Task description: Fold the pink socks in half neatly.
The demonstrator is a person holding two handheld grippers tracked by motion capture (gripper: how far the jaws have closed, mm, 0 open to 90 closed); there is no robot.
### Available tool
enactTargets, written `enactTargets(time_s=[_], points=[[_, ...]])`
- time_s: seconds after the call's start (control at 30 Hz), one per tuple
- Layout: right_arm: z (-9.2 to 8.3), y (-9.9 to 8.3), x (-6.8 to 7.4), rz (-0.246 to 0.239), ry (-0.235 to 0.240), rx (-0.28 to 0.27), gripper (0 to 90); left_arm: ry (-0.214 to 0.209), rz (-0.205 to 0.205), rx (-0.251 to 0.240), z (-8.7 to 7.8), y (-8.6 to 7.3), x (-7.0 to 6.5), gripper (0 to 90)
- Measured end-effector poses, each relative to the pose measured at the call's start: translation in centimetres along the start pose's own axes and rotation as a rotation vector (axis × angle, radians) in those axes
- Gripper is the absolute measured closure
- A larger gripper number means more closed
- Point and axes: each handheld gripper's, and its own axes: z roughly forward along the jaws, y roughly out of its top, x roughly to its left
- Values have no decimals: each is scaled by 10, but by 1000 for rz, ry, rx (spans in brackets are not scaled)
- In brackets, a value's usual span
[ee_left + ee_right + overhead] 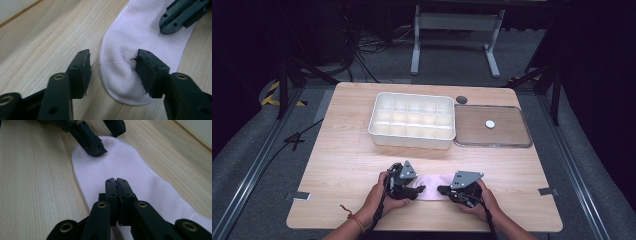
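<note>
Pale pink sock laid flat on table, near edge. Toe end is straddled by left gripper, jaws parted, nothing pinched. Right gripper is clenched, resting on sock. Beyond: white compartment box, cells bare; tray holding white disc.

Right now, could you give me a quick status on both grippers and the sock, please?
Left gripper open, jaws astride the toe of the pink sock. Right gripper shut, resting on the sock mid-length. Sock flat on table; nothing in the way.
</note>
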Motion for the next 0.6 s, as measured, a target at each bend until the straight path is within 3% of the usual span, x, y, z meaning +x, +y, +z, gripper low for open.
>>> enactTargets(time_s=[0.27,0.43,0.6], points=[[4,4,8,-19,-16,2,886,-35,-28,14,-3,0,8,680],[6,5,8,-1,-10,7,886,-65,-50,8,-4,-1,10,788],[7,7,6,3,0,14,887,-78,-73,-10,-3,-1,10,808]])
